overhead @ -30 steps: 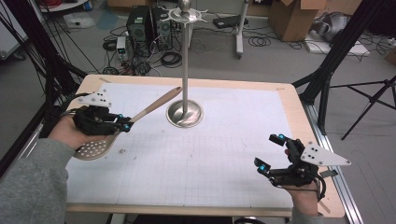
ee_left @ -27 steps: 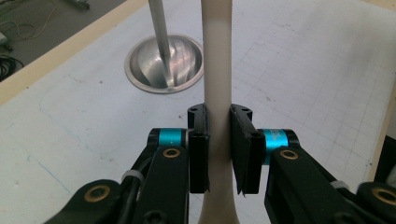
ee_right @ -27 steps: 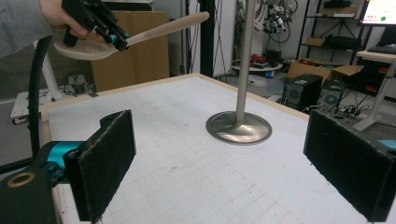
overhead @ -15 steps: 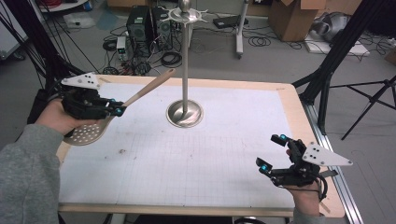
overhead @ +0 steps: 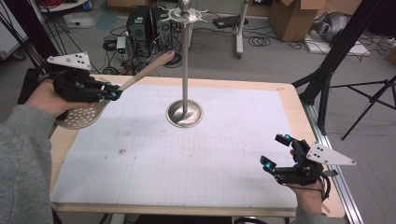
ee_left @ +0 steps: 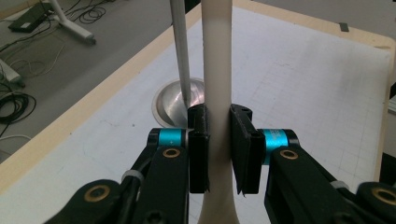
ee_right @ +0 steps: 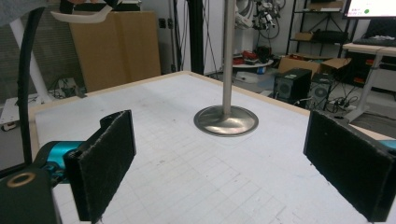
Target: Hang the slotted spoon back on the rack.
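Skimmer [overhead: 81, 114] pinched by its wooden handle [ee_left: 216, 84] between both pads of left gripper [overhead: 112, 92], lifted over table [overhead: 289, 100] at 10 o'clock, handle pointing toward 2 o'clock at stand [overhead: 185, 113]. Right gripper [overhead: 275, 151] spread wide, holding nothing, at 4 o'clock.

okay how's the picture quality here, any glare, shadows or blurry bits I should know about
High view: even light, soft shadow under the slotted spoon, bright reflection on the stand base. Left gripper view: the spoon handle looks washed out, the near jaws slightly soft. Right gripper view: the right gripper pads loom large at the edges; the background shelves are sharp enough.
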Available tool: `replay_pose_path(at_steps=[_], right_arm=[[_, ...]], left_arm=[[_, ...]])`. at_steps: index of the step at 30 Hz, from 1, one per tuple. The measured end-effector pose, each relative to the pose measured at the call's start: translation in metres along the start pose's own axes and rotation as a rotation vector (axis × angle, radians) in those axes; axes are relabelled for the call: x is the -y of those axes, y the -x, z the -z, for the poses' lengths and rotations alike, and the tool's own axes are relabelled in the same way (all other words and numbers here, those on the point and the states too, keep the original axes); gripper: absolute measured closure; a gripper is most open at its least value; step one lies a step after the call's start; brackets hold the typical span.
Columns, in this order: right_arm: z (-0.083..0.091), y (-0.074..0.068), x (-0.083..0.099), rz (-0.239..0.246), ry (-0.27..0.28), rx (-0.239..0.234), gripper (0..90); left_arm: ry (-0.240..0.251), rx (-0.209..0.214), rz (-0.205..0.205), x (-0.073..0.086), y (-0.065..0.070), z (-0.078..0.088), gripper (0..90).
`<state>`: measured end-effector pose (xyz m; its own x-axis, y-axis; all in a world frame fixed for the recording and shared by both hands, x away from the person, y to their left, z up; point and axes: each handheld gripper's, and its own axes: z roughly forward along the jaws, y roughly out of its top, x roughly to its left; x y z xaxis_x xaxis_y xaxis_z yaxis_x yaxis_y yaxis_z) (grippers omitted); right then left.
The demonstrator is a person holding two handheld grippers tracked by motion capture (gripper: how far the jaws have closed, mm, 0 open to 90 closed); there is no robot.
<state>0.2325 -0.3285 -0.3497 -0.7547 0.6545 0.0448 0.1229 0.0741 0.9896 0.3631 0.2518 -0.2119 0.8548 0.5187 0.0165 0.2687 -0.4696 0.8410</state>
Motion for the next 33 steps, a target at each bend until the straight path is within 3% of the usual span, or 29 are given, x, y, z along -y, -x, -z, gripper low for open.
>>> replay_pose_path(at_steps=[6,16,22,33], right_arm=[[0.003,0.003,0.001,-0.002,0.007,0.009,8.5],[0.006,0.007,0.003,-0.02,0.013,0.014,8.5],[0.008,0.009,0.004,-0.024,0.015,0.017,8.5],[0.01,0.013,0.006,-0.033,0.012,0.026,8.5]], left_arm=[[0.011,0.015,-0.022,-0.009,-0.003,0.005,77.9],[0.041,-0.009,-0.041,-0.033,-0.011,0.024,77.9],[0.063,-0.013,-0.051,-0.039,-0.015,0.03,77.9],[0.106,-0.028,-0.029,-0.04,-0.025,0.034,77.9]])
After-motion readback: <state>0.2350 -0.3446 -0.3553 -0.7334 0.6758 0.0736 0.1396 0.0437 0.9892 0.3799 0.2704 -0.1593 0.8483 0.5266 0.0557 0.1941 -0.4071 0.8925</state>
